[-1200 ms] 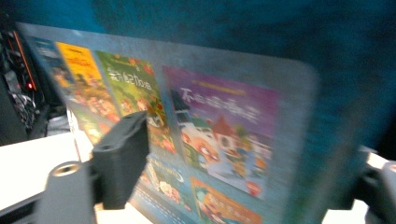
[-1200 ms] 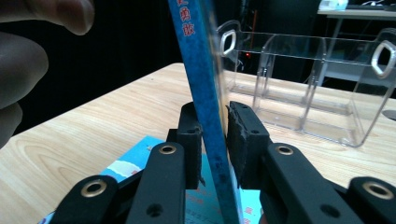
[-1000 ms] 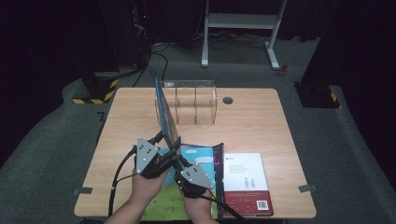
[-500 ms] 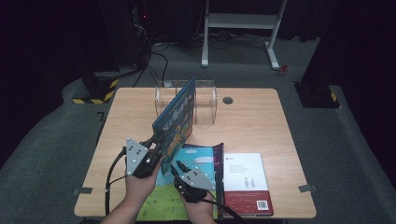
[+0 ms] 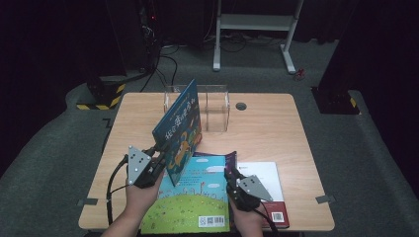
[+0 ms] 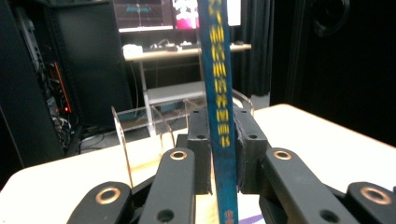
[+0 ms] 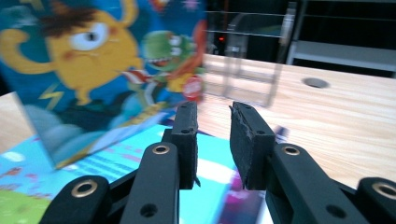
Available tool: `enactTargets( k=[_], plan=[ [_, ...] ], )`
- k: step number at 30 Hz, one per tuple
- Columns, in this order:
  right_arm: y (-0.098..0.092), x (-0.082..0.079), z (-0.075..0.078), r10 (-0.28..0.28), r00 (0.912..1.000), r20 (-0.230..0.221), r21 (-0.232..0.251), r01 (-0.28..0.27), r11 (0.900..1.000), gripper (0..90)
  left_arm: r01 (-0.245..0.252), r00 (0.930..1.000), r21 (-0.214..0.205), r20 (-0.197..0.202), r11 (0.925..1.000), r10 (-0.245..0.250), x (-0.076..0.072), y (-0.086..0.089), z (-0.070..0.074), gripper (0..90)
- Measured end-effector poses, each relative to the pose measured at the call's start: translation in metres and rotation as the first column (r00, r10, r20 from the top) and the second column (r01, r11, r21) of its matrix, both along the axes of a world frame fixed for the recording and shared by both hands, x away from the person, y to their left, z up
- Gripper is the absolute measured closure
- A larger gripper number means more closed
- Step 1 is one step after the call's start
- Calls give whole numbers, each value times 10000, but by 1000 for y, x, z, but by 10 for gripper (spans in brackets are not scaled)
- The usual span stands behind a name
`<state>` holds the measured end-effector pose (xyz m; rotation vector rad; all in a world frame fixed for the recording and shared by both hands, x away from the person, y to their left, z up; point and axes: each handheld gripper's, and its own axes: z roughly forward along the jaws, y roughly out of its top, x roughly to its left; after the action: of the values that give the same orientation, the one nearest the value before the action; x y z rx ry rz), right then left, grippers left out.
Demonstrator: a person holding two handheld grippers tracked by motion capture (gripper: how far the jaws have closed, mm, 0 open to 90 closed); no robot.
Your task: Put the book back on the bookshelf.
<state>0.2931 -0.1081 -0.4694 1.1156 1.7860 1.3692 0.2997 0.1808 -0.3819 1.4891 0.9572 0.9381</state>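
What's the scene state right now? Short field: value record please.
left gripper: shut on blue book, pads clamp its spine
blue book: upright, tilted, lifted over the flat book
right gripper: jaws slightly apart, nothing between them
flat book: lies at the table's near edge
white book: flat, to the right of it
clear rack: stands behind the blue book, no book in it
table: light wood

The left gripper [image 5: 159, 159], whose jaws have just been closing on the blue book [image 5: 179, 129], has swung it from edge-on to cover-facing and tilted, while the right gripper [image 5: 230, 175] has drawn away to the right, empty.
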Motion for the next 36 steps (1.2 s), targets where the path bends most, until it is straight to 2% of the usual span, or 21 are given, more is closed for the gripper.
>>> enactTargets(
  k=[4, 10, 11, 13, 14, 17, 21, 24, 25, 26, 28, 29, 36],
  plan=[
    [-13, 0, -4, -272, 9996, -105, 276, 274, 9992, 714, -48, 10000, 96, -6, 9999, 48, 2, 2, -3, 788],
    [-15, -2, -2, -177, 9998, 129, 257, 174, 9995, 713, -20, 10000, 331, -70, 9994, 22, 7, 0, -2, 782],
    [-15, -3, -2, -165, 9998, 119, 258, 162, 9995, 713, -36, 9997, 417, -223, 9991, 46, 9, 0, -3, 777],
    [-17, -3, -2, -175, 9998, 87, 298, 172, 9994, 713, 7, 9968, 548, -795, 9985, 36, 17, -1, -10, 754],
    [-17, -3, -2, -176, 9998, 73, 341, 174, 9993, 713, -10, 9957, 631, -920, 9980, 68, 20, -1, -15, 750],
    [-20, -4, -2, -220, 9997, 72, 375, 217, 9991, 713, -228, 9947, 686, -983, 9974, 295, 24, 0, -23, 758],
    [-23, -3, -3, -261, 9997, 31, 445, 259, 9987, 713, 197, 9914, 361, -1298, 9992, -148, 30, 5, -19, 793],
    [-23, -4, -3, -241, 9997, 36, 445, 239, 9987, 713, 277, 9927, 477, -1185, 9985, -218, 32, 1, -16, 817],
    [-23, -4, -3, -231, 9997, 35, 424, 229, 9988, 713, 277, 9948, 837, -1000, 9961, -193, 32, -2, -15, 830],
    [-23, -4, -3, -210, 9998, 53, 391, 208, 9990, 714, 148, 9973, 1458, -729, 9892, -42, 31, -7, -14, 830],
    [-24, -5, -3, -200, 9997, 117, 366, 196, 9991, 714, 183, 9983, 1767, -571, 9841, -83, 32, -10, -11, 832],
    [-24, -5, -3, -204, 9997, 95, 393, 200, 9990, 714, 299, 9981, 1822, -588, 9828, -195, 33, -10, -8, 832],
    [-25, -5, -3, -171, 9998, 93, 401, 167, 9991, 718, 451, 9973, 1314, -633, 9903, -370, 38, -5, 5, 832]
  ],
)
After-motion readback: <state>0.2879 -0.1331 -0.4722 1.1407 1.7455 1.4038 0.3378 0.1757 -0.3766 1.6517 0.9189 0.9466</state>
